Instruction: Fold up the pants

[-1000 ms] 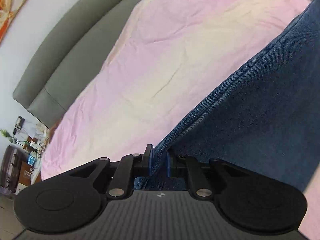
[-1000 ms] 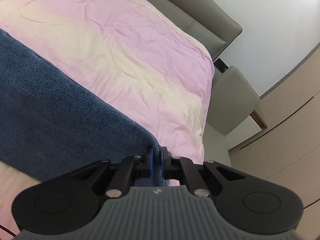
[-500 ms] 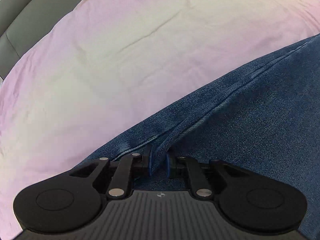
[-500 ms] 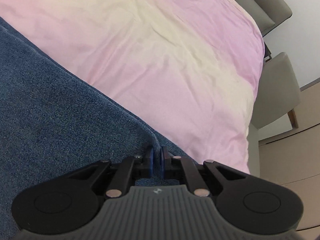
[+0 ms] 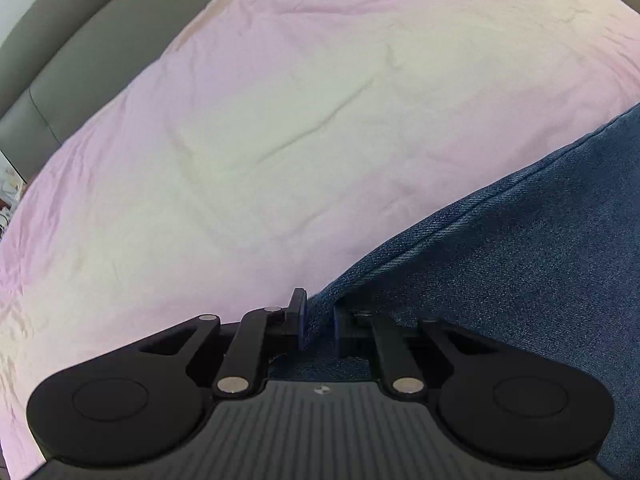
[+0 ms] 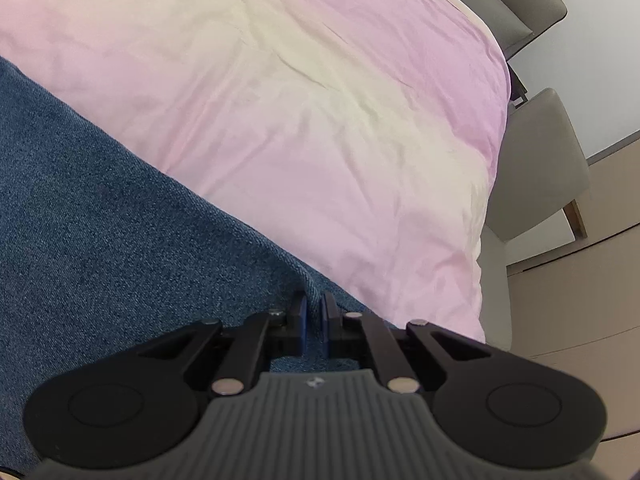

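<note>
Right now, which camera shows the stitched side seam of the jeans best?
The left wrist view: the side seam runs clearly along the jeans edge down to the left gripper. The right wrist view shows only plain denim at the right gripper, no stitching.

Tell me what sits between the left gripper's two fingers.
In the left wrist view, a fold of the blue jeans fills the gap of the left gripper, seamed edge pinched.

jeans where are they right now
The jeans fill the lower right of the left wrist view and the lower left of the right one, on the pink sheet, pinched by both tongs.
</note>
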Demonstrator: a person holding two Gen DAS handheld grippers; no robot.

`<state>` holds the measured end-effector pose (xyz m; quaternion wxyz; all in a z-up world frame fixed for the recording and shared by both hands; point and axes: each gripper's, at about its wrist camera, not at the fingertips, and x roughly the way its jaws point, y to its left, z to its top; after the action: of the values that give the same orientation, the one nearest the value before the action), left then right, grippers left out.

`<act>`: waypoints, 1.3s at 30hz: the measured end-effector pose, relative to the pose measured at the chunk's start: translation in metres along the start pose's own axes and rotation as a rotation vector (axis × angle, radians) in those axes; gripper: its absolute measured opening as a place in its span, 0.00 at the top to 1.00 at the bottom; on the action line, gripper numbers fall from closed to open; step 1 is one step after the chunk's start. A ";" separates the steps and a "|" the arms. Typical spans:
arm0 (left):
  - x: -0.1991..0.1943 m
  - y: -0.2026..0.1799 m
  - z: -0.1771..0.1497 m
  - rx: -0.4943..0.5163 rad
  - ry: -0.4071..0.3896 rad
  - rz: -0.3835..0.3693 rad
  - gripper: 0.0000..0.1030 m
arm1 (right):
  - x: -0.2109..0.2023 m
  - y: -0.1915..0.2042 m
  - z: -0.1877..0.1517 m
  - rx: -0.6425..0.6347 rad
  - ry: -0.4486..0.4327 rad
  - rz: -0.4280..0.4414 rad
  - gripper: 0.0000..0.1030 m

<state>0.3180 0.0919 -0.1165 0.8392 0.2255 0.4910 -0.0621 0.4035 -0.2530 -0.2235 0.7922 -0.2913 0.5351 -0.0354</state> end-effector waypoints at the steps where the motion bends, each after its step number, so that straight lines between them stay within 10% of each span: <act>1: 0.002 0.000 -0.002 0.004 0.006 -0.001 0.85 | 0.006 -0.001 0.002 -0.007 0.005 0.005 1.00; 4: -0.006 0.009 -0.011 -0.011 0.007 -0.014 0.72 | 0.011 -0.008 0.001 0.005 -0.002 0.019 0.96; 7: -0.032 0.032 -0.017 -0.065 -0.028 -0.010 0.40 | -0.001 -0.018 0.000 0.070 -0.041 0.042 0.60; 18: -0.132 0.136 -0.131 -0.535 0.005 -0.053 0.40 | -0.074 0.020 -0.027 0.157 -0.076 0.201 0.53; 29: -0.096 0.174 -0.240 -1.174 -0.027 -0.210 0.24 | -0.120 0.076 -0.060 0.236 -0.097 0.318 0.53; 34: -0.056 0.171 -0.251 -1.330 -0.068 -0.273 0.20 | -0.125 0.096 -0.057 0.258 -0.092 0.357 0.53; 39: -0.056 0.168 -0.229 -1.302 -0.096 -0.186 0.46 | -0.128 0.110 -0.052 0.219 -0.077 0.341 0.53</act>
<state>0.1621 0.3353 -0.1105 0.8162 -0.3746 0.4076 0.1654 0.2757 -0.1370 -0.1857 0.8335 -0.1096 0.5390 0.0522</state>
